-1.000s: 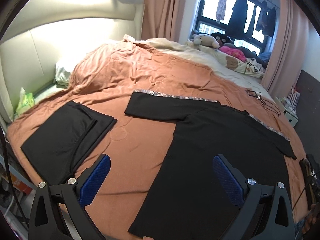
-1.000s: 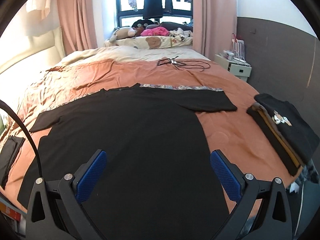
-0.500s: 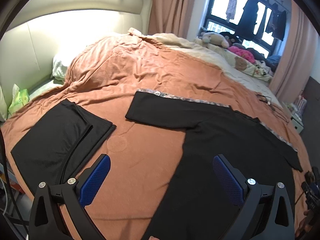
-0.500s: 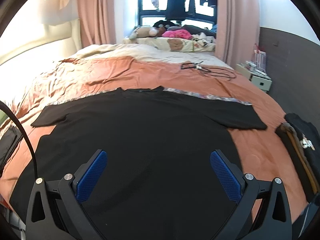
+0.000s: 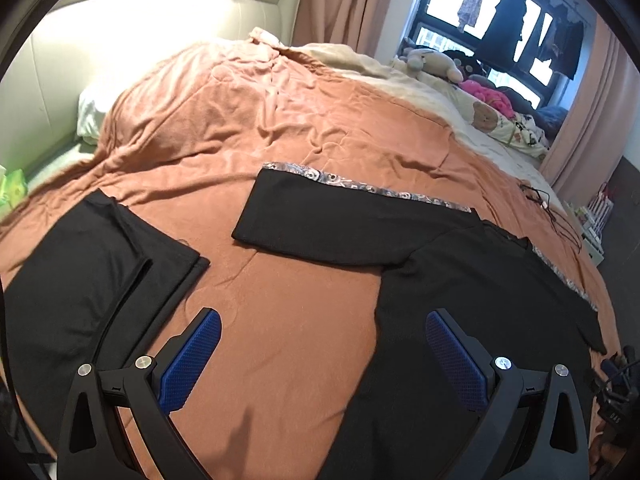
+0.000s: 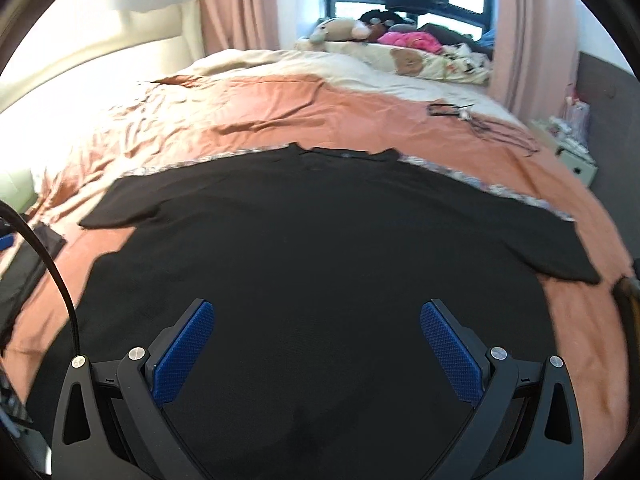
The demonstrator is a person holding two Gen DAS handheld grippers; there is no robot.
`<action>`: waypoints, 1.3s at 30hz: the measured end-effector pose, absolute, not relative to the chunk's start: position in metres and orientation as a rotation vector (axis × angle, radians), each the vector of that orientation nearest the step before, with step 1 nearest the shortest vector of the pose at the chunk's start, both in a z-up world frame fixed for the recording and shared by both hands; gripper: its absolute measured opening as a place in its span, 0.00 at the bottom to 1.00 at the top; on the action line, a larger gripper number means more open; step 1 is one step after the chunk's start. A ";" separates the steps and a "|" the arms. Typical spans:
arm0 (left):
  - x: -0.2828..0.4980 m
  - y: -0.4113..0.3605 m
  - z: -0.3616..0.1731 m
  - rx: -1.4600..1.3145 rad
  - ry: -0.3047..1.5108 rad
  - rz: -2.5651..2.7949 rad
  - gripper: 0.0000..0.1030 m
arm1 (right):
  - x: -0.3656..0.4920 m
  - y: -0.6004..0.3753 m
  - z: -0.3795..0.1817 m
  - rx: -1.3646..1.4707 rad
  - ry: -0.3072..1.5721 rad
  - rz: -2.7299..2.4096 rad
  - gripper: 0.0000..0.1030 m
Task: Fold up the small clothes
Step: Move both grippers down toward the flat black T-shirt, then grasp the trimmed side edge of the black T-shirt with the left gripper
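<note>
A black short-sleeved shirt [image 6: 320, 248] with patterned trim along the shoulders lies flat, spread out on the orange bedspread [image 5: 280, 120]. It also shows in the left wrist view [image 5: 460, 288], with its left sleeve [image 5: 328, 220] stretched out. My left gripper [image 5: 322, 356] is open and empty, above the bedspread at the shirt's left side edge. My right gripper [image 6: 316, 344] is open and empty, above the shirt's lower body.
A folded black garment [image 5: 80, 280] lies at the left on the bed. Stuffed toys and pillows [image 6: 400, 48] sit by the window. A black cable [image 6: 472, 116] lies on the far right of the bed. A nightstand [image 6: 568, 156] stands at the right.
Both grippers have moved left and forward over the bed. The right view has swung off the folded pile at the right onto the shirt's middle. Both grippers stay open.
</note>
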State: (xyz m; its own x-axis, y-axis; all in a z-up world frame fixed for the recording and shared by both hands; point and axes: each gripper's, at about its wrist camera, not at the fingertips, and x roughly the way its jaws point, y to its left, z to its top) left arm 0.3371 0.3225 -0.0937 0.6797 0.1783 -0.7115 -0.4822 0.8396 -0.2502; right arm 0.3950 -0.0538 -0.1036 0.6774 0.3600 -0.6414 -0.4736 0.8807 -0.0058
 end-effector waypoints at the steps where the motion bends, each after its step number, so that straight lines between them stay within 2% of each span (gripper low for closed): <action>1: 0.340 0.326 -0.095 -0.451 0.738 0.384 0.99 | 0.399 -0.053 -0.103 -0.177 0.684 0.478 1.00; 2: 0.346 0.331 -0.098 -0.463 0.742 0.383 0.99 | 0.405 -0.051 -0.103 -0.174 0.691 0.488 1.00; 5: 0.359 0.346 -0.104 -0.501 0.740 0.362 0.91 | 0.418 -0.047 -0.104 -0.152 0.713 0.508 1.00; 10: 0.382 0.373 -0.121 -0.574 0.772 0.353 0.75 | 0.445 -0.029 -0.106 -0.136 0.755 0.544 0.84; 16: 0.398 0.412 -0.146 -0.685 0.815 0.392 0.73 | 0.466 -0.008 -0.107 -0.134 0.777 0.615 0.72; 20: 0.405 0.431 -0.163 -0.737 0.847 0.411 0.70 | 0.478 0.006 -0.111 -0.127 0.794 0.645 0.69; 26: 0.417 0.451 -0.186 -0.833 0.884 0.415 0.66 | 0.493 0.034 -0.118 -0.113 0.833 0.685 0.53; 33: 0.428 0.467 -0.206 -0.903 0.873 0.441 0.55 | 0.512 0.064 -0.126 -0.075 0.877 0.706 0.34; 35: 0.430 0.469 -0.206 -0.895 0.861 0.460 0.46 | 0.517 0.073 -0.128 -0.065 0.886 0.711 0.31; 36: 0.431 0.471 -0.205 -0.889 0.861 0.473 0.34 | 0.519 0.078 -0.129 -0.059 0.891 0.717 0.29; 37: 0.432 0.473 -0.204 -0.887 0.856 0.484 0.16 | 0.521 0.082 -0.130 -0.053 0.896 0.721 0.26; 38: 0.433 0.475 -0.203 -0.887 0.851 0.484 0.08 | 0.524 0.087 -0.132 -0.045 0.904 0.727 0.25; 39: 0.434 0.476 -0.201 -0.888 0.843 0.484 0.06 | 0.528 0.093 -0.135 -0.032 0.914 0.735 0.23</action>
